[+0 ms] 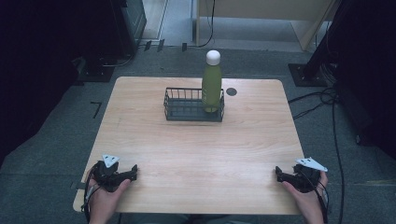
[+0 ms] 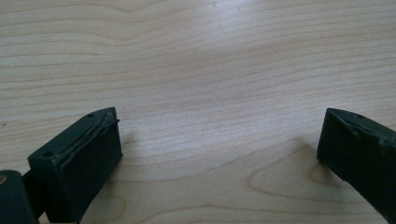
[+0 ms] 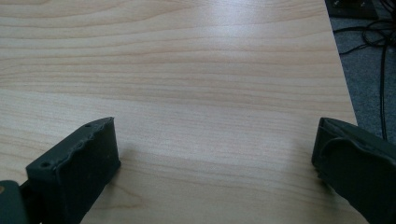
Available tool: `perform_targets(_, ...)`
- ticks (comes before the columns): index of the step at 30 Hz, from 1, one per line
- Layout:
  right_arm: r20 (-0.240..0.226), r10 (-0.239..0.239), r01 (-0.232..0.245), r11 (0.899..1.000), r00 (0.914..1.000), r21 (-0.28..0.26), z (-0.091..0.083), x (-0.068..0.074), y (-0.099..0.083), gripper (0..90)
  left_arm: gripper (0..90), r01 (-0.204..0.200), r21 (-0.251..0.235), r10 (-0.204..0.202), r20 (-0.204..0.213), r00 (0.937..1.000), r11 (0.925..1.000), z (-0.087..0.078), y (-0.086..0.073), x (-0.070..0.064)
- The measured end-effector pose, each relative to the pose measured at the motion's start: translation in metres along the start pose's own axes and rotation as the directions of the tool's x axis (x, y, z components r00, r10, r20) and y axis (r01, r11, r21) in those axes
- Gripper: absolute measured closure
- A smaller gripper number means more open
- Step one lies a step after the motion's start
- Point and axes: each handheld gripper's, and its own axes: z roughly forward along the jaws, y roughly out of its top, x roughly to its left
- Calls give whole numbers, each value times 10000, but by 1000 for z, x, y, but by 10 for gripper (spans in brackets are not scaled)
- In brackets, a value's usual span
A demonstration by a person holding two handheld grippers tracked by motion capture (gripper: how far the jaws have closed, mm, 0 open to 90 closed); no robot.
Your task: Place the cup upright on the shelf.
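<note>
Wooden table (image 1: 196, 144); grey carpet (image 1: 51, 140); cables (image 1: 322, 100) right.

A green bottle (image 1: 211, 86) with a white cap stands upright in the wire basket's (image 1: 180, 113) right end.

Light wood table (image 1: 196, 140), rounded corners. Black wire basket (image 1: 187, 111) sits at far-centre w/ green bottle (image 1: 211, 84) upright in its right end. Dark round spot (image 1: 231, 91) just right of basket.
</note>
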Motion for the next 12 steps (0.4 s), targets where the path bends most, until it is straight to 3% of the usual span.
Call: perform_targets(12, 12, 19, -19, 10000, 10000, 5, 0, 0, 0, 0, 0, -1, 5, 1, 0, 10000, 10000, 0, 0, 0)
